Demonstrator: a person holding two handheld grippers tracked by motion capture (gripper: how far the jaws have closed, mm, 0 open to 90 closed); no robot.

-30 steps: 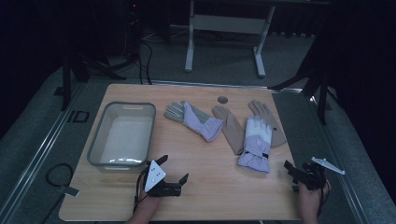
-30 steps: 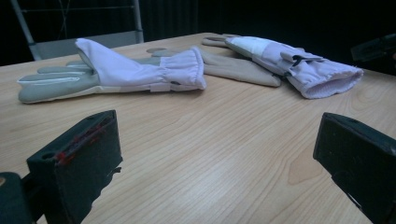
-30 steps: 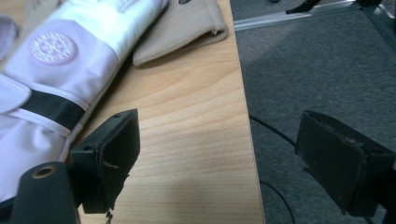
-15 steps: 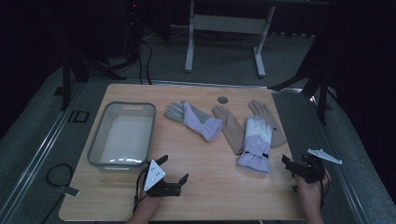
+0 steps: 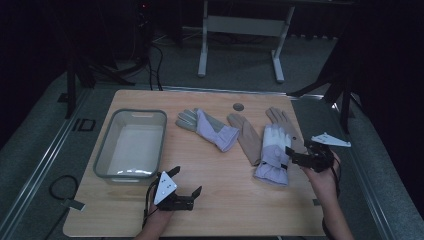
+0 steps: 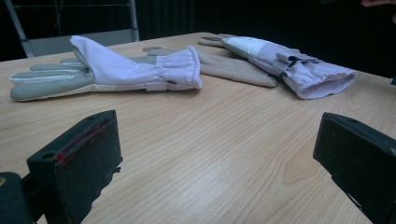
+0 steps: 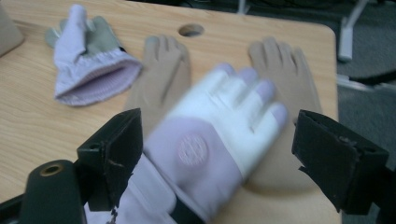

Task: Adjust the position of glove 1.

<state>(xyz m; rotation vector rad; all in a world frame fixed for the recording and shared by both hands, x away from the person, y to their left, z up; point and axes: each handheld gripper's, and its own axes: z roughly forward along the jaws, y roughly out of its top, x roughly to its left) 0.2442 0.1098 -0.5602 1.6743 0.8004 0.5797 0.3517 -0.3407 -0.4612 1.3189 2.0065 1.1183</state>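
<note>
Gloves: four lie on the far half of the table (image 5: 220, 200); the right gripper hangs over the nearest one.
Table: light wood board with a round hole (image 5: 238, 106) near its far edge.
Tub: clear plastic tub (image 5: 131, 144) on the left part of the table, well apart from the gloves.
White-and-lilac glove: the white-and-lilac glove (image 5: 273, 155) lies cuff toward the person, across two tan gloves; in the right gripper view (image 7: 210, 140) it sits between the jaws but below them, untouched.
Grey-and-lilac glove: the grey-and-lilac glove (image 5: 207, 129) lies between tub and tan gloves, cuff toward the middle (image 6: 107, 70).
Tan gloves: left tan glove (image 5: 245, 135) and right tan glove (image 5: 282, 122) lie flat, fingers pointing away, partly under the white-and-lilac one.
Right gripper: the right gripper (image 5: 295, 156) is raised at the table's right side, jaws spread wide, having just narrowed a little, nothing clasped.
Left gripper: the left gripper (image 5: 192, 192) rests low near the front edge, jaws spread, bare wood between them.
</note>
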